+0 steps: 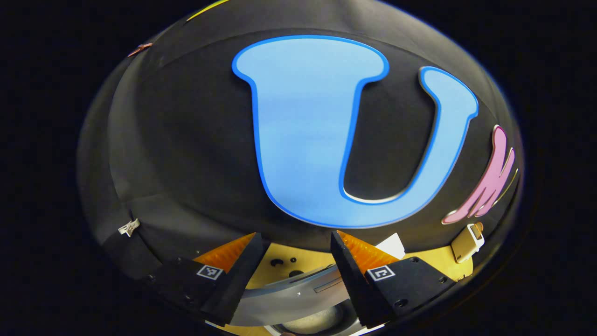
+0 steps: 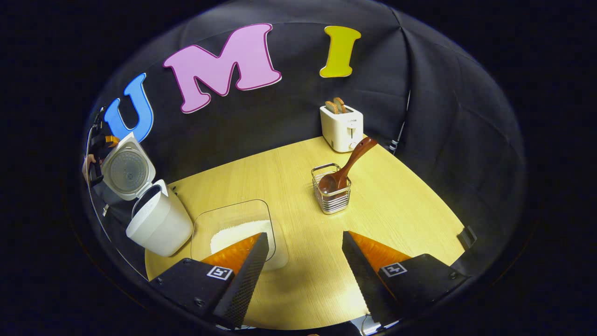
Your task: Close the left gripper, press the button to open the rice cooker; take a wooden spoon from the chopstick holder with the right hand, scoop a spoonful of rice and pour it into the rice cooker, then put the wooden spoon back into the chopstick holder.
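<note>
wooden spoon (image 2: 347,167): stands bowl-down in the chopstick holder (image 2: 331,195) mid-table, handle leaning toward the toaster (image 2: 342,127); well ahead of the right gripper (image 2: 305,242), whose fingers are spread wide and empty. rice cooker (image 2: 156,218): far left, lid (image 2: 128,169) raised, beside the clear rice container (image 2: 235,231). left gripper (image 1: 294,242): held above the cooker rim (image 1: 298,291), tilted up toward the wall, fingers parted, holding nothing.
</note>
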`<state>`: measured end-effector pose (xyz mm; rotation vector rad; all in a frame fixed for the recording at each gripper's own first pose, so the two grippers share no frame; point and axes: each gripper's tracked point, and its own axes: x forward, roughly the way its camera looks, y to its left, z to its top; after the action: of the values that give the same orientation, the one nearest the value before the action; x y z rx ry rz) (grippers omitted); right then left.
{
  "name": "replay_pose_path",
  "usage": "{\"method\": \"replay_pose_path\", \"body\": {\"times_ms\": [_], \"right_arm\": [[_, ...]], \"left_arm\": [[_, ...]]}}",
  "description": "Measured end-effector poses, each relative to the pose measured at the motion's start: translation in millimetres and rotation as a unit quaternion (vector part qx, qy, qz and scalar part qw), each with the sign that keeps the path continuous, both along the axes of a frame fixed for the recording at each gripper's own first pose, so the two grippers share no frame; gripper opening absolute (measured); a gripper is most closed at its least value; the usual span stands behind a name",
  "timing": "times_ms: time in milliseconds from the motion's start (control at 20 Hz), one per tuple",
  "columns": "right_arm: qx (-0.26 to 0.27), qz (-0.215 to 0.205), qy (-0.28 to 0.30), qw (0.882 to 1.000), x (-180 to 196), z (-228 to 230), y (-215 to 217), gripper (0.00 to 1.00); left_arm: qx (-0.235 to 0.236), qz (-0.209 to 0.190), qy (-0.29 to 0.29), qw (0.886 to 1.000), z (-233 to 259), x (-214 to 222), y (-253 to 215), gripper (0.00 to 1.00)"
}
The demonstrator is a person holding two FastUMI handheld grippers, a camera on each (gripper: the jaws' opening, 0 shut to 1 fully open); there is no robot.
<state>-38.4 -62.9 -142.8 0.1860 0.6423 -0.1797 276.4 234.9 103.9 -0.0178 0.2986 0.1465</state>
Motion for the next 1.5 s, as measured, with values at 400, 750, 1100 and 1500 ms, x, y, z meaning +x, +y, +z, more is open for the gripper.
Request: {"method": "replay_pose_path", "body": {"times_ms": [400, 750, 1100, 1500], "right_arm": [[0.011, 0.031, -0.033, 0.999, 13, 13, 1, 0.99], [0.015, 0.026, -0.028, 0.999, 11, -5, -17, 0.99], [0.009, 0.038, -0.011, 0.999, 5, -20, -15, 0.99], [0.009, 0.052, -0.016, 0.998, 0, -32, -2, 0.99]], "left_arm": [[-0.02, -0.002, 0.071, 0.997, -73, -65, -58, 0.97], [-0.058, 0.035, 0.07, 0.995, -150, -92, -97, 0.98], [0.002, 0.05, 0.095, 0.994, -221, -100, -104, 0.98], [0.038, 0.037, 0.07, 0.996, -229, -91, -107, 1.0]]}}
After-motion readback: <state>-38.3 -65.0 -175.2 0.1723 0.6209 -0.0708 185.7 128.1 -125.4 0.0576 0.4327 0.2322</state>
